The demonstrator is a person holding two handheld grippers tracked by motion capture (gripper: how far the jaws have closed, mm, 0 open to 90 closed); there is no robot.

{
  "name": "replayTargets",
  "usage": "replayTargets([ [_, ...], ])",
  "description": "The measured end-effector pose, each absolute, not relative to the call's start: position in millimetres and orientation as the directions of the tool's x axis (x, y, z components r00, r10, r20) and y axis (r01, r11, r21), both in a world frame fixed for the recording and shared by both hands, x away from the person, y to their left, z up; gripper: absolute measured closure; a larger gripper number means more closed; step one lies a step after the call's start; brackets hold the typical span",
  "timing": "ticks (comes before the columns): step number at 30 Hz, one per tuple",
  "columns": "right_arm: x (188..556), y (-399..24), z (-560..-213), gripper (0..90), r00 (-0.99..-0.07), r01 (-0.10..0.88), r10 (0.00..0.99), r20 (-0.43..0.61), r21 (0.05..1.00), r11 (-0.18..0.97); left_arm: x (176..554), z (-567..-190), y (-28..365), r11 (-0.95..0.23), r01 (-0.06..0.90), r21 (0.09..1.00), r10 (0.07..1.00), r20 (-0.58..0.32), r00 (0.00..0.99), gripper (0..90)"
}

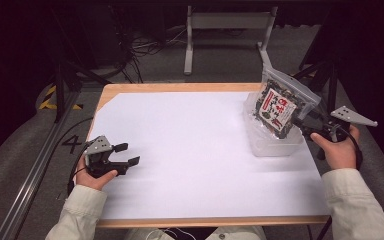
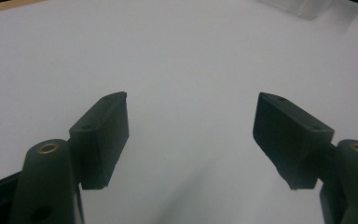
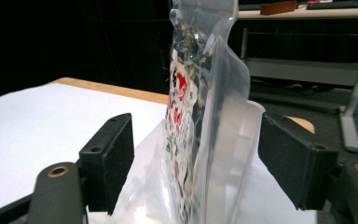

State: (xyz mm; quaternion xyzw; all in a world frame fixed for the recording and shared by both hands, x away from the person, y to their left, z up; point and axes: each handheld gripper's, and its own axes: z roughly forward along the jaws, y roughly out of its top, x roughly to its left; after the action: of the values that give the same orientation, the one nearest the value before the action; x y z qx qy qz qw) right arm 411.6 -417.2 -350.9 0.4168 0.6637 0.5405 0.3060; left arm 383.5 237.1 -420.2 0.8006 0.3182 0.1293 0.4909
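On the table [image 1: 180, 87] lies a paper sheet [image 1: 190, 150]. At the sheet's right far part sits a plastic container [image 1: 272, 142], and a zip bag of snacks [image 1: 281, 102] stands tilted in it. The right gripper [image 1: 307, 125] is just right of the bag; the left gripper [image 1: 127, 154] is over the sheet's left near edge.

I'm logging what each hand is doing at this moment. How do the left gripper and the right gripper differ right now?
The left gripper hovers over bare white table with nothing between its fingers; the right gripper has a clear snack bag standing edge-on between its fingers, which do not press it. The left sits near the table's left edge; the right is at the right edge, by a clear plastic container. Both are open.
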Motion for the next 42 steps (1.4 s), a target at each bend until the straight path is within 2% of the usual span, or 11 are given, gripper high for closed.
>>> replayTargets([
  [8,371.6,-419.5,-339.3,27.3,-0.432,0.207,0.902,0.016,0.975,0.082,368.4,-412.3,239.1,-0.311,0.359,0.880,0.629,-0.093,0.772,27.1],
  [17,342.1,-395.0,-335.7,24.2,-0.536,0.176,0.844,0.004,0.979,0.107,358.4,-412.8,240.4,-0.296,0.350,0.889,0.618,-0.101,0.780,26.7],
  [28,335.6,-345.6,-343.2,23.2,-0.670,0.180,0.742,-0.006,0.969,0.171,352.6,-411.5,239.5,-0.286,0.343,0.895,0.614,-0.104,0.783,26.1],
  [36,337.1,-313.3,-353.8,23.2,-0.726,0.184,0.687,-0.014,0.959,0.215,351.6,-411.6,238.9,-0.278,0.335,0.900,0.613,-0.102,0.783,26.5],
  [42,340.5,-293.0,-367.5,23.5,-0.756,0.181,0.655,0.001,0.961,0.207,349.9,-412.6,239.5,-0.273,0.335,0.902,0.613,-0.105,0.783,26.8],
])
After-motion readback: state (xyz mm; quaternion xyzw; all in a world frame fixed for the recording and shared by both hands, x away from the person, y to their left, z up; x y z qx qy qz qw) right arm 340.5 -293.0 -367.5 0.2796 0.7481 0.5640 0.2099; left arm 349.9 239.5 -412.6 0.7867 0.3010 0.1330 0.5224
